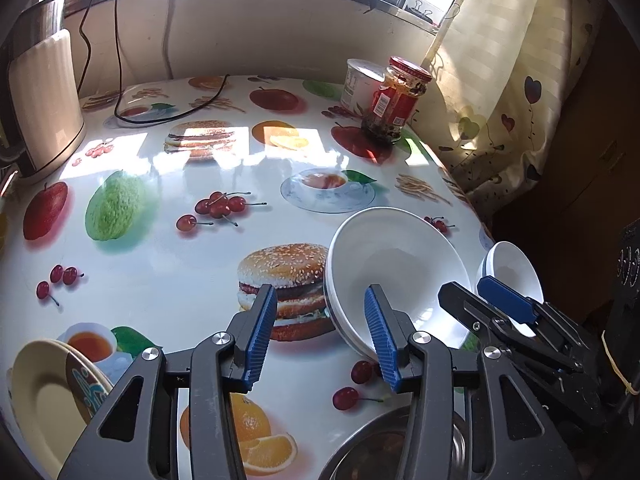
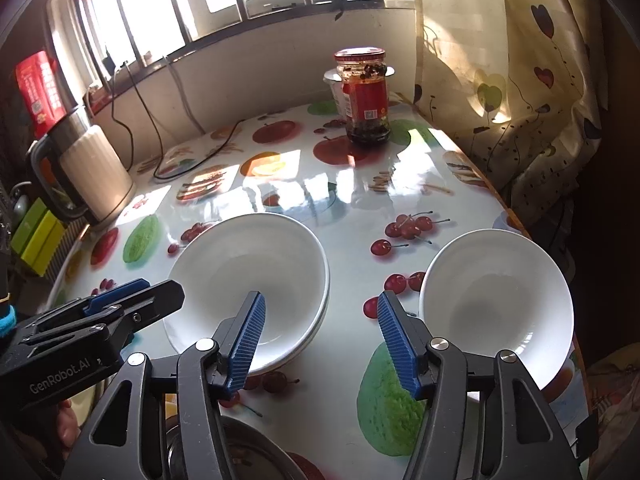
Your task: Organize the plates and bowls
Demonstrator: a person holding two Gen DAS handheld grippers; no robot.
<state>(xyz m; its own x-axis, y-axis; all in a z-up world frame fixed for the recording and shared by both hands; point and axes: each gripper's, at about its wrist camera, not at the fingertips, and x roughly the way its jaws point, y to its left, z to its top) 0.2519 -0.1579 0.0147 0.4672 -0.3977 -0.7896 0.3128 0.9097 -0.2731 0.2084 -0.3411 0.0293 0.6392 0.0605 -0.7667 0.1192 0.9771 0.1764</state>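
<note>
Bowls are what I am watching now on the table (image 1: 160,248), which is covered with a glossy cloth printed with fruit and burgers. I am seeing a big bowl (image 2: 248,280) in the middle, sitting on top of another white dish of the same kind, so it is a small stack. A small bowl (image 2: 496,300) is standing alone to the right of it, near the table edge, well apart from the stack.

I am holding the left gripper (image 1: 320,336) over the left rim of the big bowl. Its jaws are standing partly open with nothing pressed between them; the right finger is looking to be over the inside of the bowl and the left finger outside, over the burger print. If the pads are touching the rim, I cannot tell.

I am holding the right gripper (image 2: 320,340) over the bare cloth between the two bowls. It is also partly open and is gripping nothing.

At the near left corner, plates (image 1: 44,392) are leaning together, a cream one and one with a blue pattern. A steel bowl (image 1: 400,448) is lying just under the grippers at the near edge. At the far side, a jar (image 2: 366,96) with a red lid is standing in front of a white tub (image 1: 360,84), and a kettle (image 2: 92,172) is standing at the left with a black cable (image 1: 172,116) beside it.
</note>
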